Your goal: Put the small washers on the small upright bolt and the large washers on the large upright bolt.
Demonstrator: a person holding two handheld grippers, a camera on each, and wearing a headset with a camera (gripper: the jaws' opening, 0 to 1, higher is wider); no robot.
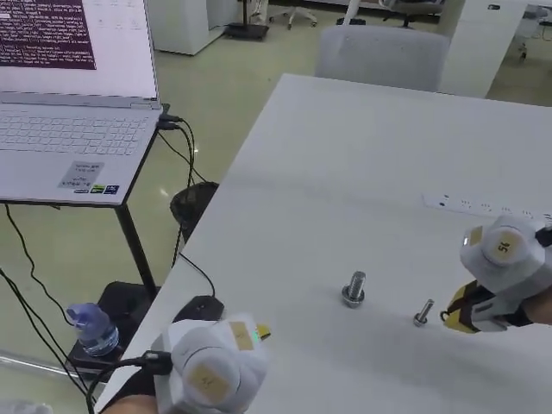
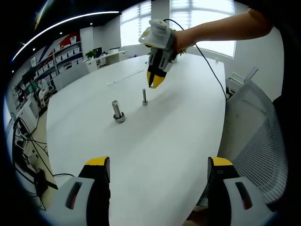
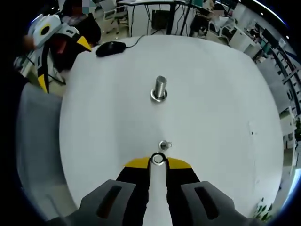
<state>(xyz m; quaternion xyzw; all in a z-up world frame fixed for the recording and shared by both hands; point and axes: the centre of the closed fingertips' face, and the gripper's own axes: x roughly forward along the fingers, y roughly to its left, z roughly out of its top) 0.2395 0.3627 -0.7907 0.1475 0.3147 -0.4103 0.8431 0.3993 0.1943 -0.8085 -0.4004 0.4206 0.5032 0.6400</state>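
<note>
On the white table (image 1: 362, 172) the large bolt (image 1: 354, 289) stands upright with a wider ring at its base. Just to its right stands the small bolt (image 1: 423, 312). My right gripper (image 1: 455, 317) hovers right beside the small bolt. In the right gripper view its jaws (image 3: 158, 162) are shut on a small washer (image 3: 158, 159), a little short of the small bolt (image 3: 164, 145), with the large bolt (image 3: 160, 89) farther on. My left gripper (image 1: 211, 371) is at the table's near left edge. Its jaws (image 2: 159, 165) stand open and hold nothing, well back from both bolts (image 2: 117, 111).
A black mouse (image 1: 200, 308) and its cable lie by the left table edge. A white power strip (image 1: 483, 207) lies at the right. Off the table to the left are a laptop (image 1: 69, 129) on a stand and a water bottle (image 1: 90, 328). A grey chair (image 1: 379, 56) stands at the far end.
</note>
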